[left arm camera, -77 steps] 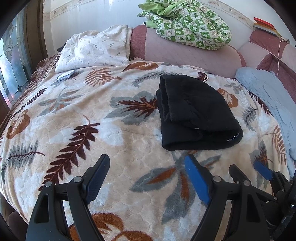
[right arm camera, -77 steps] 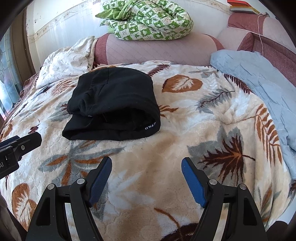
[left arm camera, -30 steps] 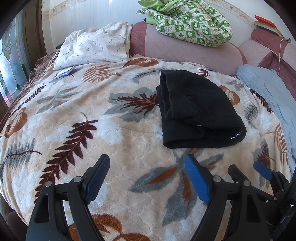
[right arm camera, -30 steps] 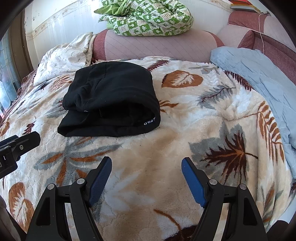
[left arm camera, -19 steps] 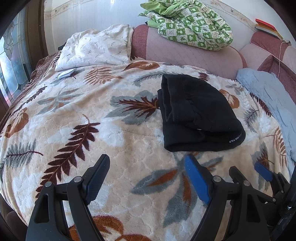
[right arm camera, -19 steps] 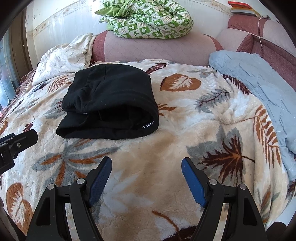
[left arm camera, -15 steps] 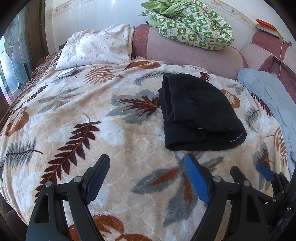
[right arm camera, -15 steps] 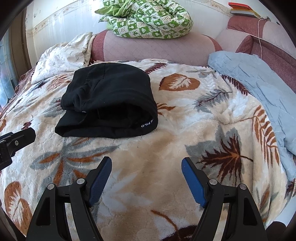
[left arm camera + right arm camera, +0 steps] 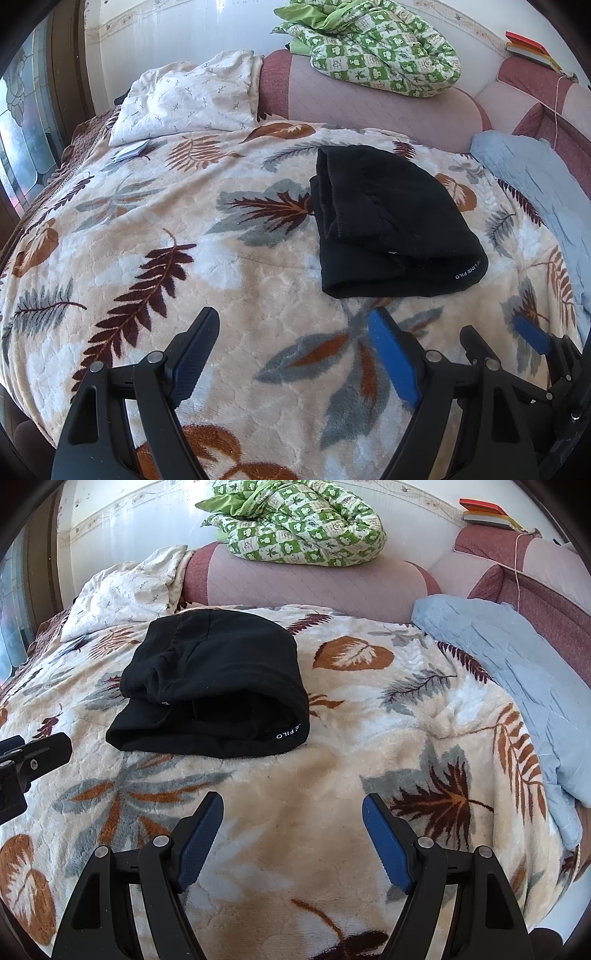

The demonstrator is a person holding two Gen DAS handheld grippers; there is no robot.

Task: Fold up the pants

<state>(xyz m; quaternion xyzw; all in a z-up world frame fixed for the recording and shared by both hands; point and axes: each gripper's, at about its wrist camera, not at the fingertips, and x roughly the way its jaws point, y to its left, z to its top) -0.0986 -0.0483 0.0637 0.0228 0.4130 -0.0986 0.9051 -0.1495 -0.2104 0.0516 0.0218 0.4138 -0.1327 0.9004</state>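
The black knitted pants (image 9: 391,221), already doubled into a thick rounded bundle, are lying on the plush cream blanket with brown and grey leaves (image 9: 184,258), ahead of both grippers and touching neither. Seen from the left gripper (image 9: 299,354) they are sitting forward and to its right; from the right gripper (image 9: 293,834) they are forward and to its left, the edge with small white lettering facing it. Both grippers are hovering over the blanket with jaws spread wide and nothing between the blue pads (image 9: 384,843).

The fold looks nearly finished, so the step in hand seems to be either a last tidy or a retreat. To do it well, I would judge that each gripper should be approaching low, one at each near corner of the bundle, pinching all the layers together and not just the top one. The top layer is bulging, so a flattening press may be needed.
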